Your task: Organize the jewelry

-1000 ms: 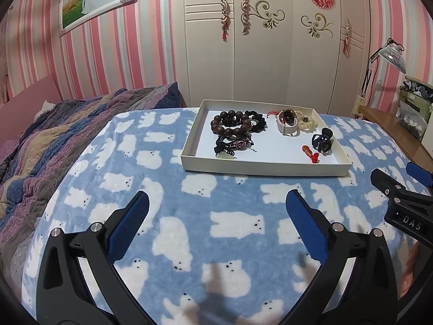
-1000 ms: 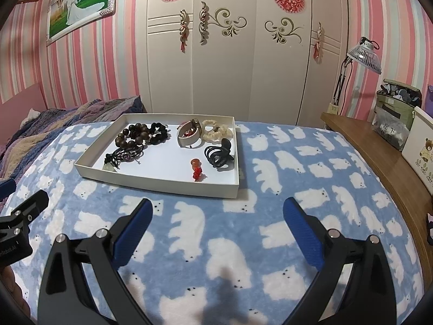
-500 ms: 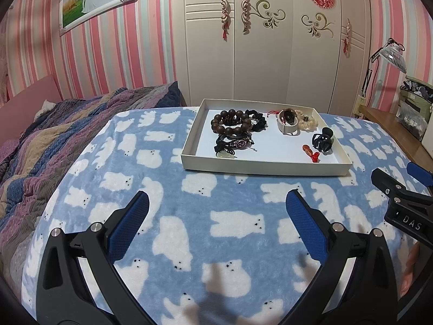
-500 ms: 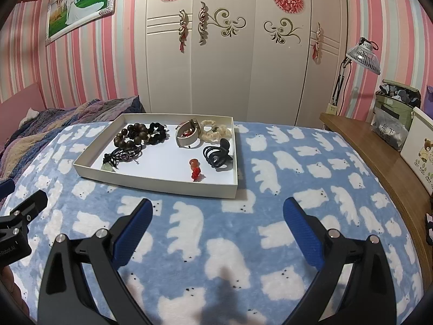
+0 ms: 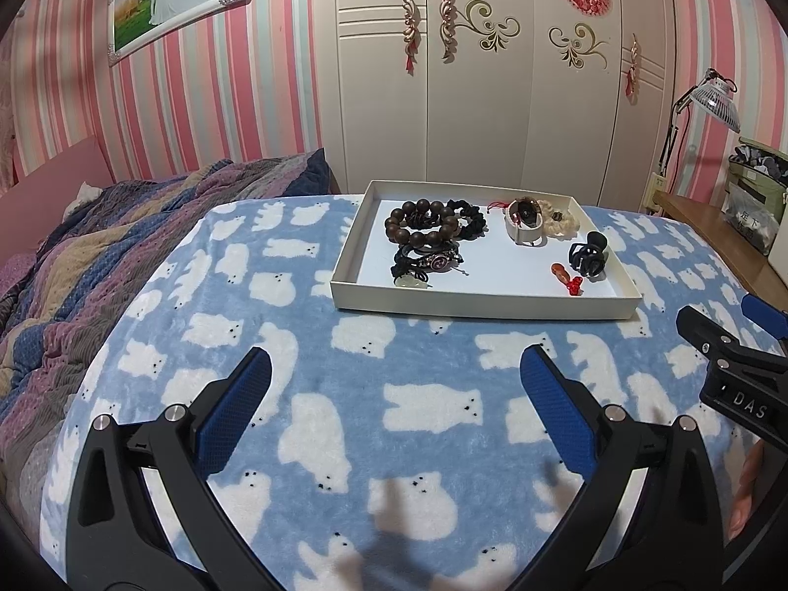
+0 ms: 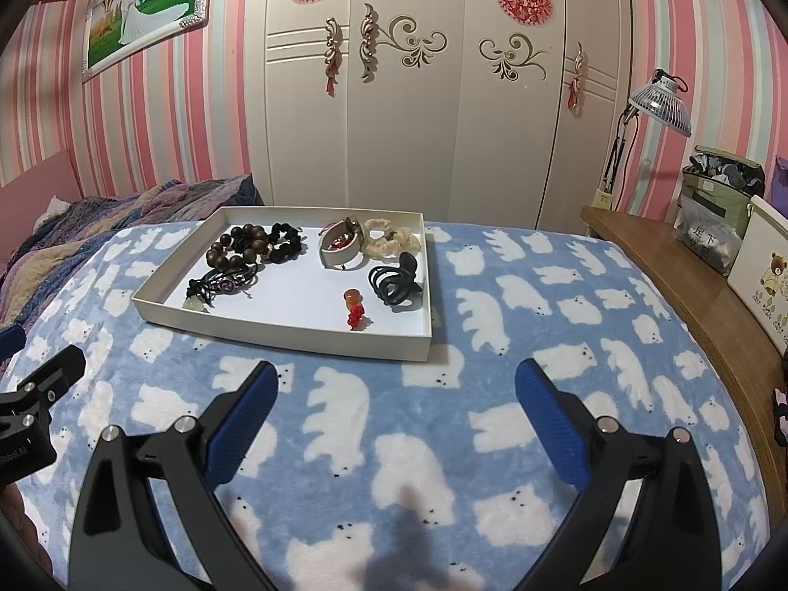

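Note:
A shallow white tray (image 5: 482,306) (image 6: 276,332) lies on the blue polar-bear blanket. In it are a dark wooden bead bracelet (image 5: 421,222) (image 6: 236,246), a black scrunchie (image 5: 470,219) (image 6: 285,242), a black cord bracelet (image 5: 428,262) (image 6: 224,285), a white bangle (image 5: 526,226) (image 6: 341,248), a cream scrunchie (image 6: 391,239), a black hair claw (image 5: 587,258) (image 6: 395,283) and a red charm (image 5: 566,278) (image 6: 353,309). My left gripper (image 5: 394,374) is open and empty, well short of the tray. My right gripper (image 6: 396,384) is open and empty, just before the tray's near edge.
A striped quilt (image 5: 74,256) lies at the left. A wooden desk (image 6: 689,285) with a lamp (image 6: 657,101), bags and a box runs along the right. A white wardrobe (image 6: 418,98) stands behind the bed. The right gripper's tip (image 5: 709,344) shows in the left view.
Both grippers have risen or drawn back very slightly; the tray looks a touch farther. Both stay open and empty. Nothing in the tray has moved.

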Demonstrator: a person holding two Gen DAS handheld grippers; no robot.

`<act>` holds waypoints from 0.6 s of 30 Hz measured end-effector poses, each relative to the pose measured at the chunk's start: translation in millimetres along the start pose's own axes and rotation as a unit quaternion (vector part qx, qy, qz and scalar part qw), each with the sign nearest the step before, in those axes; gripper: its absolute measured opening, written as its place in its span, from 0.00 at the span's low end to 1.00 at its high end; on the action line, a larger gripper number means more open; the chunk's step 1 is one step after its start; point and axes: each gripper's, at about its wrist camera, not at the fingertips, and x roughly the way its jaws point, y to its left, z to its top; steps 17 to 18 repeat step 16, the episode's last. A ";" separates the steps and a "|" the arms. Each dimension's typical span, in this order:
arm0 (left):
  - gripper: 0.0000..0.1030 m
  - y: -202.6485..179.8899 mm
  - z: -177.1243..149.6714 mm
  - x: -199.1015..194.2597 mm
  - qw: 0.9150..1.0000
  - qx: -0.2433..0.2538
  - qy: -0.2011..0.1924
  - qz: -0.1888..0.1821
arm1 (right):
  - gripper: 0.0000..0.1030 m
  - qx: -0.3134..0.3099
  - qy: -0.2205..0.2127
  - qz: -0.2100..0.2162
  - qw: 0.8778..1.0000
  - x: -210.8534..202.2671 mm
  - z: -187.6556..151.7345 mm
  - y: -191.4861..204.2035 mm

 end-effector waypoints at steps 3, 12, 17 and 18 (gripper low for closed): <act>0.97 0.5 -0.4 -0.2 1.000 0.000 0.000 0.001 | 0.94 0.000 0.001 0.000 1.000 0.3 0.0 -0.1; 0.97 1.1 -0.5 4.9 1.000 0.002 0.009 0.007 | 0.94 0.000 0.001 -0.001 1.000 0.1 -0.2 -1.0; 0.97 0.7 0.1 4.1 1.000 0.004 0.007 0.008 | 0.94 0.000 0.001 0.000 1.000 0.3 -0.1 -0.6; 0.97 0.7 0.1 4.1 1.000 0.004 0.007 0.008 | 0.94 0.000 0.001 0.000 1.000 0.3 -0.1 -0.6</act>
